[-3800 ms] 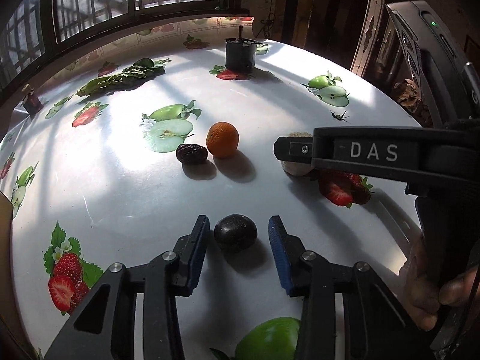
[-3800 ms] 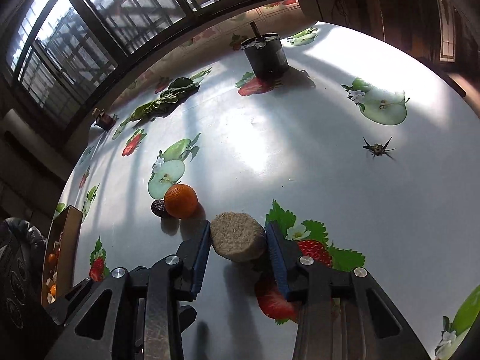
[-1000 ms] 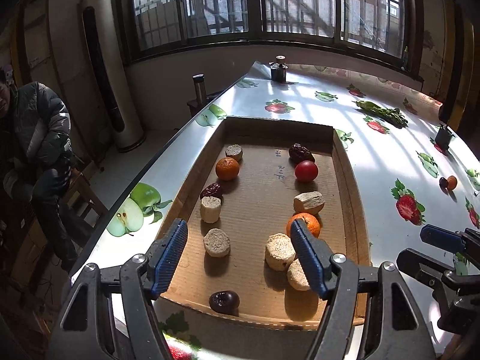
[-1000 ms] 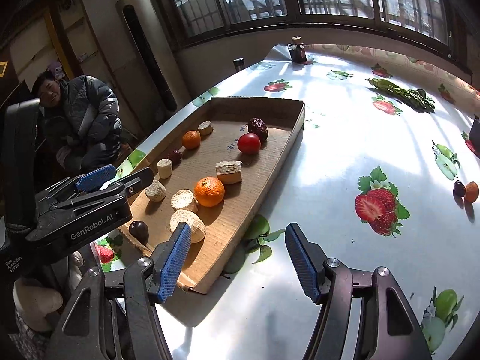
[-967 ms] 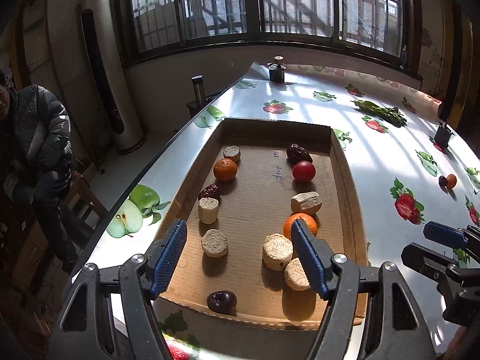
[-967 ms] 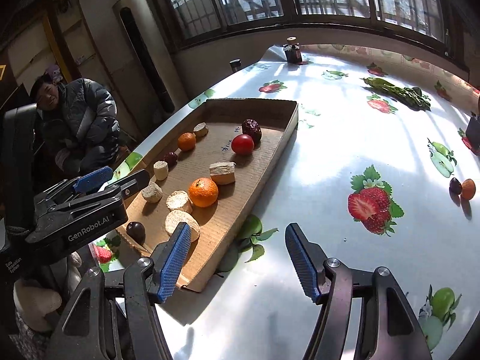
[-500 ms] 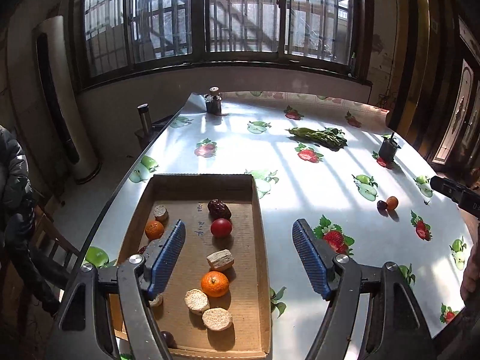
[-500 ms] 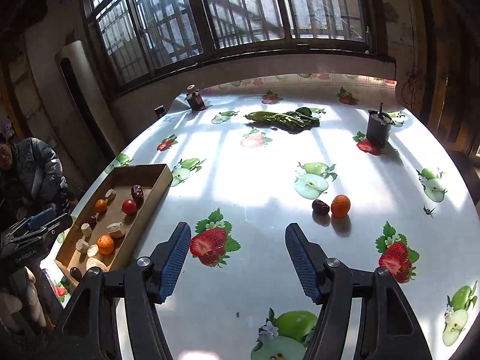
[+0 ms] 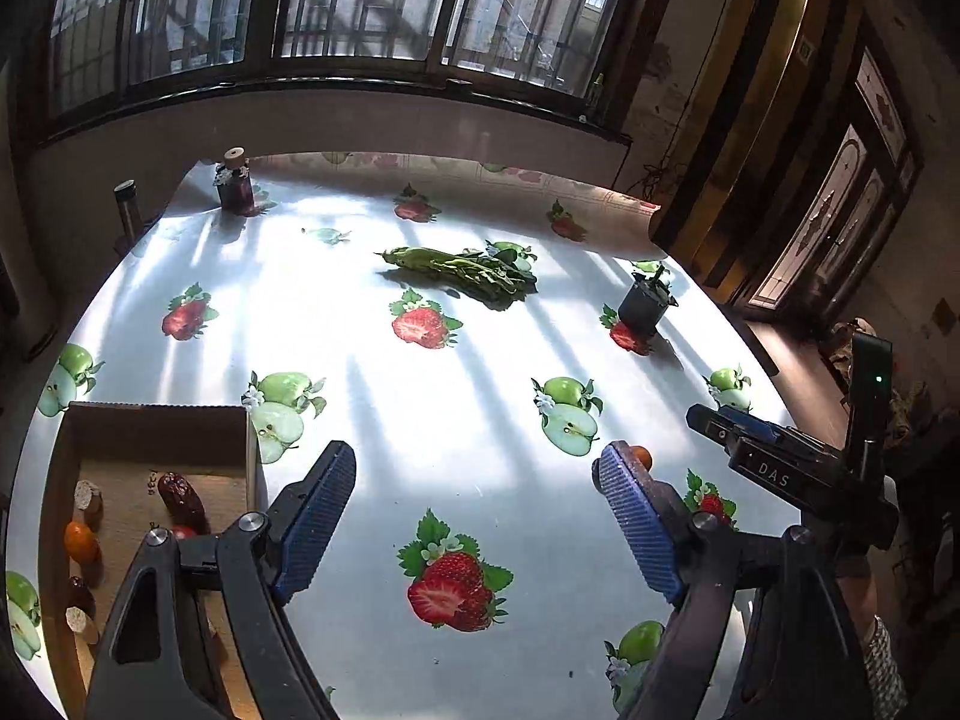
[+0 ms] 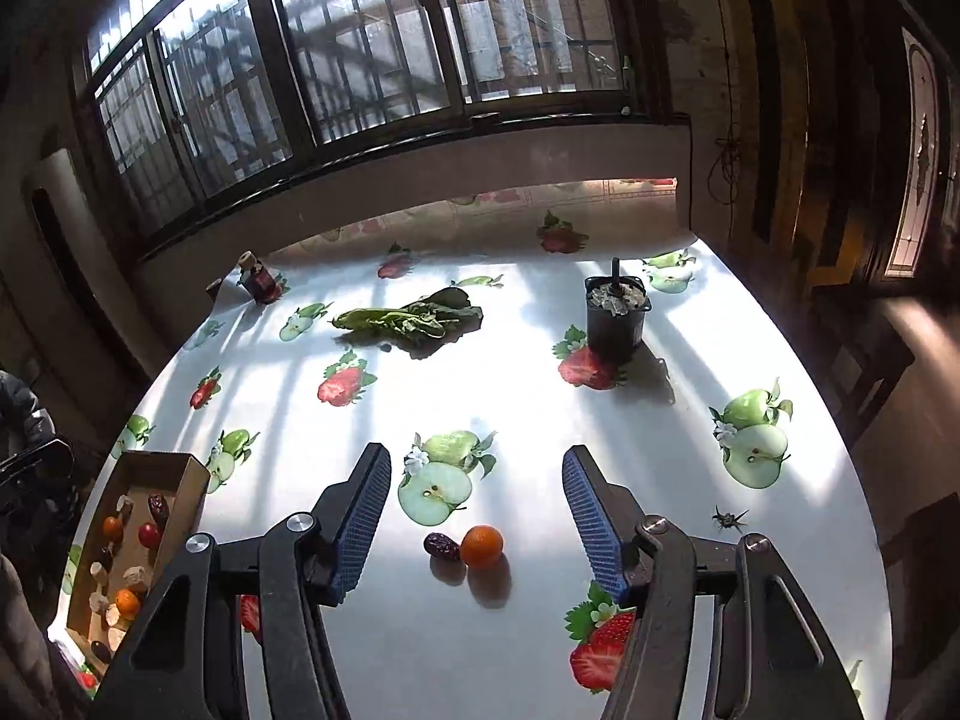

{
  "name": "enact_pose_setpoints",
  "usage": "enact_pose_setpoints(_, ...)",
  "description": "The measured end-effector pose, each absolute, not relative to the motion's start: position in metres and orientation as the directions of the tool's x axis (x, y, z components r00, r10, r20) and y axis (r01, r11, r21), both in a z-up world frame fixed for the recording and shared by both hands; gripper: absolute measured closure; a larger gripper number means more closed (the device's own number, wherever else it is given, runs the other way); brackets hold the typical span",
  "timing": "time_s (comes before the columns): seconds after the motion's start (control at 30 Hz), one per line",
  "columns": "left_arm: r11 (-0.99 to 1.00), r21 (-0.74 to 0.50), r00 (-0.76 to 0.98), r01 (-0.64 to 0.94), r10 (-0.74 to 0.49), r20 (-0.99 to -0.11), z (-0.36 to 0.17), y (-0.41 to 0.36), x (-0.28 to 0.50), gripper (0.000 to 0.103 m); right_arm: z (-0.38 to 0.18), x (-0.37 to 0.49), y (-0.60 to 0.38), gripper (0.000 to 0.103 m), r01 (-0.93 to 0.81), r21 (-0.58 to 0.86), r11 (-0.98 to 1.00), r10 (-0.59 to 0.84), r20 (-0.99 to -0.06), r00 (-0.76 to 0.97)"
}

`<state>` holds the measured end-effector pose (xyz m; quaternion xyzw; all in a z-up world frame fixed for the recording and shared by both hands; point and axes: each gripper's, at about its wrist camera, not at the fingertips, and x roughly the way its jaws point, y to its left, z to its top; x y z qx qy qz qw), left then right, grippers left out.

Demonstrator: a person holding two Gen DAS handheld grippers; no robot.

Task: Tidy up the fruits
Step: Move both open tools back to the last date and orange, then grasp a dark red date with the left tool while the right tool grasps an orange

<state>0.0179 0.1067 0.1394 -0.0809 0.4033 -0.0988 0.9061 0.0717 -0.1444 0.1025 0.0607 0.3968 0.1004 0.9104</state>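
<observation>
Now: L gripper (image 9: 474,510) jaws widening, R gripper (image 10: 474,510) jaws narrowing, both empty; orange (image 10: 482,546) & date (image 10: 441,545) touching, R's 12 o'clock.

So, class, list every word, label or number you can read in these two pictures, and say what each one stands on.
"DAS": white letters on the side of the right gripper, seen from the left wrist view.
Dark handwritten marks on the floor of the cardboard box: too small and blurred to read.
Label on the small dark bottle: too small to read.
Nothing else legible.
</observation>
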Motion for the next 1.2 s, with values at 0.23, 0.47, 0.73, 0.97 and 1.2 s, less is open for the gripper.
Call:
enact_pose_setpoints(0.23,0.959,-0.241,0.584,0.147,-0.281,-0.762,0.087,0.071,0.043,0.03,0.025,0.104,-0.138,0.054,-0.081,0.264,0.961,0.264,-0.792,0.551)
enact_pose_setpoints(0.47,0.951,-0.258,0.535,0.172,-0.31,-0.786,0.058,0.043,0.06,0.032,0.017,0.084,-0.163,0.068,-0.048,0.32,0.946,0.289,-0.767,0.573)
enact_pose_setpoints(0.73,0.95,-0.154,0.492,0.27,-0.273,-0.827,0.018,-0.007,0.067,0.032,0.02,0.061,-0.199,0.068,-0.003,0.333,0.943,0.259,-0.73,0.632)
enact_pose_setpoints(0.97,0.963,-0.038,0.555,0.267,-0.186,-0.811,0.011,-0.016,0.06,0.077,0.018,0.063,-0.206,0.068,-0.004,0.375,0.927,0.294,-0.719,0.629)
enact_pose_setpoints(1.2,0.966,-0.09,0.552,0.243,-0.214,-0.806,0.014,-0.012,0.051,0.08,0.021,0.06,-0.202,0.072,-0.001,0.352,0.936,0.269,-0.715,0.645)
